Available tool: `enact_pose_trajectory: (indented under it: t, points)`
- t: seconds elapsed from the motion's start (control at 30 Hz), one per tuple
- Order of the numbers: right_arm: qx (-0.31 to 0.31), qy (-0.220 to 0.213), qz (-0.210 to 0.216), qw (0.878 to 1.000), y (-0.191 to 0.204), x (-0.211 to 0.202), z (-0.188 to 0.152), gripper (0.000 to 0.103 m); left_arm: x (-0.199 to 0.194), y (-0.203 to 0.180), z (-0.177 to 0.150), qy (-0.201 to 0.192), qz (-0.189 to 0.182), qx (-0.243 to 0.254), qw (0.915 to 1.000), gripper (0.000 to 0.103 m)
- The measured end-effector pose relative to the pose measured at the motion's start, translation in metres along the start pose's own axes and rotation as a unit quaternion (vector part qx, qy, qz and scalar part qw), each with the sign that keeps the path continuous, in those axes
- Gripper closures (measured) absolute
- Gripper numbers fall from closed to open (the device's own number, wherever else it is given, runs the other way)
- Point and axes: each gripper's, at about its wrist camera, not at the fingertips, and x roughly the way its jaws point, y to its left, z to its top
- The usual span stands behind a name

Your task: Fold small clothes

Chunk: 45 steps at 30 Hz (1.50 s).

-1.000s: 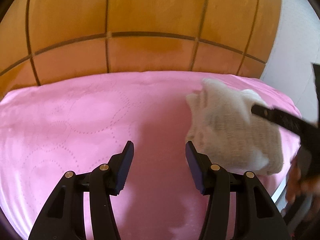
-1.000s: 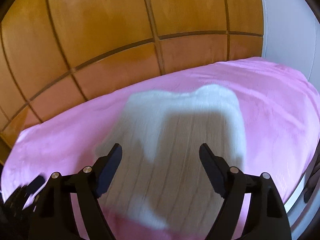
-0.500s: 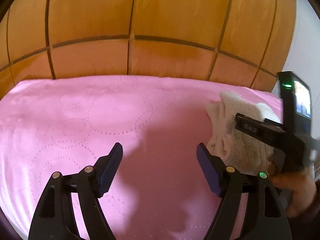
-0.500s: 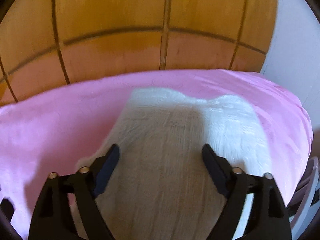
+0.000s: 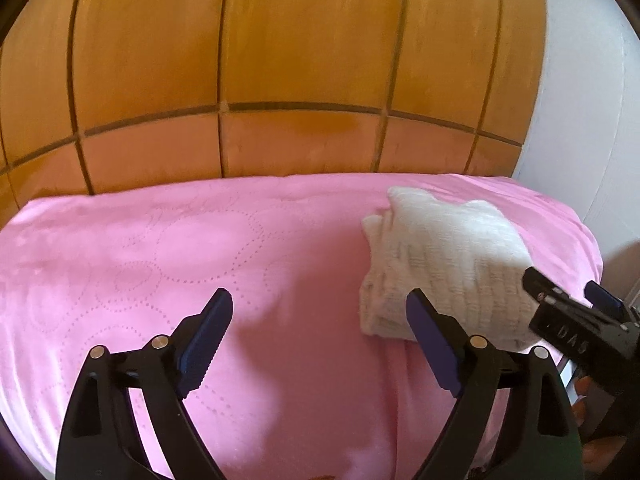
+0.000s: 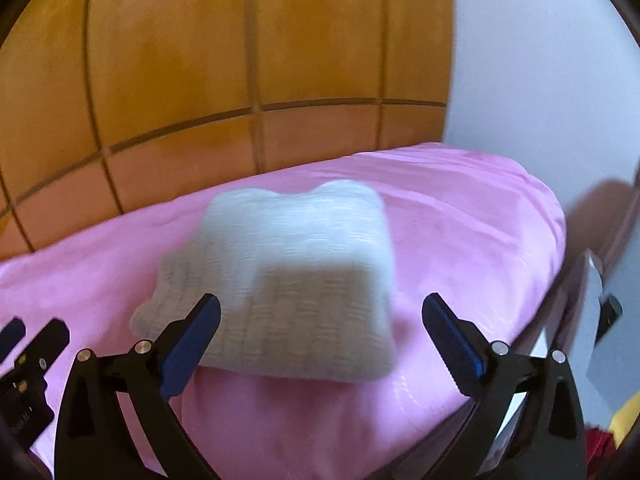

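Folded white knit garment (image 6: 280, 280) lies flat on the pink bedspread (image 5: 160, 248) near its right corner, straight ahead of the right gripper (image 6: 320, 332), up and right of the left gripper (image 5: 320, 332), so right is nearer. Both sets of jaws have just been opening and stand wide, pads on nothing (the garment's near edge sits between the right fingers, untouched). Orange wood-panel wall (image 5: 280, 60) behind, white wall (image 6: 540, 80) to the right.

Both wrist views look forward and down along their own fingers (image 5: 208, 336), close over the pink bed (image 5: 120, 264). Left view: folded white garment (image 5: 444, 268) beyond its right finger. Right view: same garment (image 6: 288, 280) ahead between its fingers (image 6: 192, 336). Shared: garment, bed, wooden panelling (image 6: 200, 80).
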Motion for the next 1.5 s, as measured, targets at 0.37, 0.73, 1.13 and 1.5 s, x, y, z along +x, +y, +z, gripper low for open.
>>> enact_pose_trajectory:
  t: [0.37, 0.73, 1.13, 1.5]
  points:
    - [0.018, 0.004, -0.017, 1.000, -0.005, -0.013, -0.016, 0.002, -0.009, -0.018, -0.007, -0.005, 0.002, 0.029, 0.9996, 0.010]
    - [0.014, 0.005, -0.008, 1.000, -0.004, -0.011, -0.020, 0.002, -0.008, -0.019, -0.010, -0.001, 0.015, 0.025, 0.9996, 0.005]
    - [0.002, -0.002, -0.014, 1.000, 0.004, -0.014, -0.023, 0.002, -0.010, -0.015, -0.010, -0.001, 0.015, 0.024, 0.9996, 0.004]
    - [0.007, -0.004, -0.012, 1.000, 0.008, -0.019, -0.026, 0.002, -0.016, -0.013, -0.011, -0.010, 0.015, 0.021, 0.9996, 0.004]
